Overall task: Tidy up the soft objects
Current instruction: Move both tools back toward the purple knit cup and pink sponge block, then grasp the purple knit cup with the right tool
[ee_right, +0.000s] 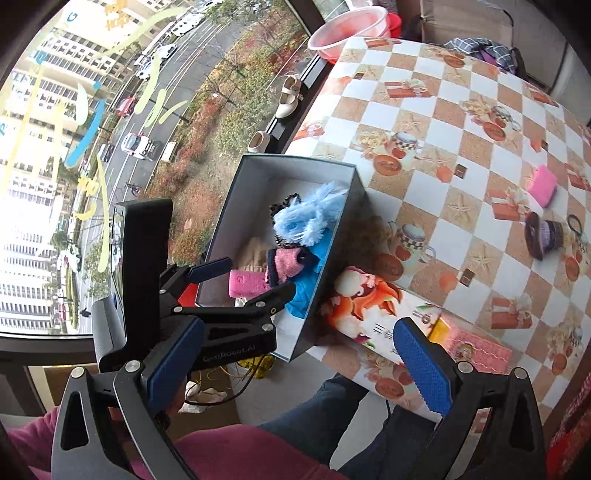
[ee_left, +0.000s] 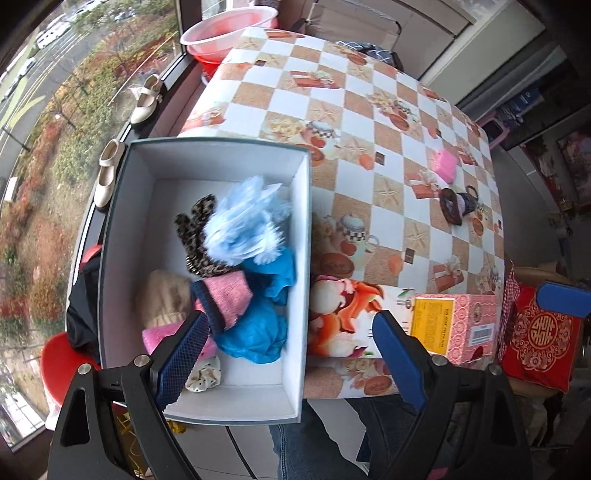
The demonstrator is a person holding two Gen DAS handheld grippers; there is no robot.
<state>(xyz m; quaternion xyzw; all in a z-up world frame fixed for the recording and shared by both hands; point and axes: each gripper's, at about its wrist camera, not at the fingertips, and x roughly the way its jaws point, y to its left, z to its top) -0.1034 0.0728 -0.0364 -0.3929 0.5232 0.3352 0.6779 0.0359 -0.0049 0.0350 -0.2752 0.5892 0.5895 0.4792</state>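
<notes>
A grey box (ee_left: 122,206) with white inner walls stands at the table's left front corner. It holds several soft items: a light blue fluffy piece (ee_left: 243,225), a leopard-print piece (ee_left: 194,225), a pink knit with navy trim (ee_left: 225,295), blue cloth (ee_left: 255,332) and a beige knit (ee_left: 162,295). My left gripper (ee_left: 290,354) hangs open above the box's near right wall, with nothing between its fingers. A pink folded cloth (ee_left: 445,165) and a dark purple knitted piece (ee_left: 458,205) lie on the table at the right. My right gripper (ee_right: 297,369) is open and empty above the table's front edge, with the left gripper (ee_right: 243,282) ahead of it.
A pink carton (ee_left: 454,325) on a flowered box (ee_left: 343,314) sits at the table's front edge. A red cushion (ee_left: 539,332) is to the right. A pink basin (ee_left: 229,26) and cream shoes (ee_left: 146,99) are by the window. The person's jeans (ee_left: 306,450) are below.
</notes>
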